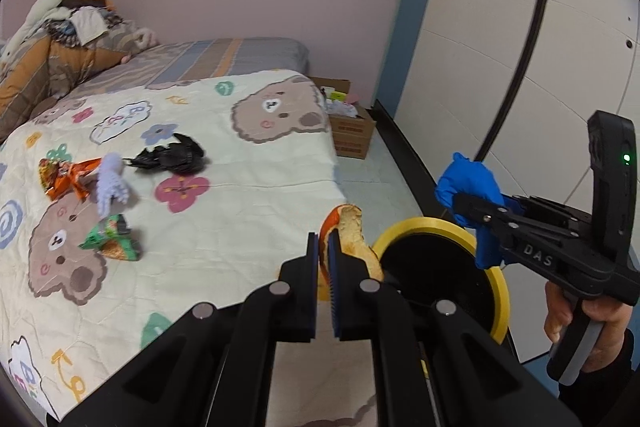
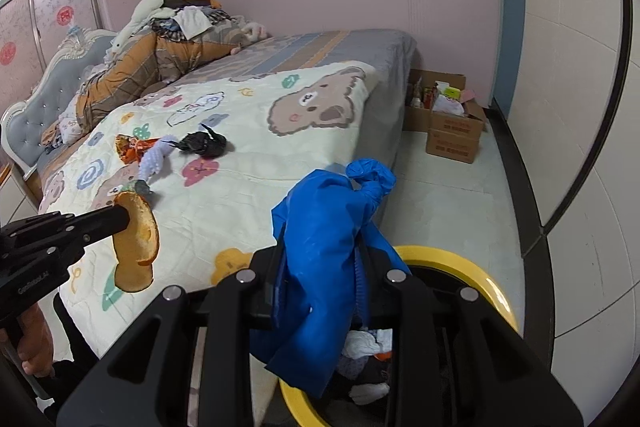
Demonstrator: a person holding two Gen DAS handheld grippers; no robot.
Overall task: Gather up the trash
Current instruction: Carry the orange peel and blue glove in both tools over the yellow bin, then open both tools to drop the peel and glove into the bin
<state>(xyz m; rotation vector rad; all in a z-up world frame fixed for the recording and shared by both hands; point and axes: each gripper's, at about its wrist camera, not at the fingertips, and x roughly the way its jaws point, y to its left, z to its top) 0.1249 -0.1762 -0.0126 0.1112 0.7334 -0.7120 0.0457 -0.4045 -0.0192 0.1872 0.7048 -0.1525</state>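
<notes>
My left gripper (image 1: 325, 259) is shut on an orange peel (image 1: 352, 239), held at the bed's edge beside the yellow-rimmed bin (image 1: 444, 259); the peel also shows in the right wrist view (image 2: 136, 243). My right gripper (image 2: 320, 267) is shut on a crumpled blue bag (image 2: 328, 243), held above the bin (image 2: 472, 275); the bag shows in the left wrist view (image 1: 472, 187). On the bear quilt (image 1: 240, 155) lie a black bag (image 1: 172, 157), an orange wrapper (image 1: 64, 175), a lilac glove (image 1: 111, 187) and a green wrapper (image 1: 110, 237).
Cardboard boxes (image 2: 452, 123) with clutter stand on the floor past the foot of the bed. A white curved wall (image 1: 500, 67) is on the right. Bedding and clothes (image 2: 168, 39) are piled at the headboard. The bin holds white and dark scraps (image 2: 364, 343).
</notes>
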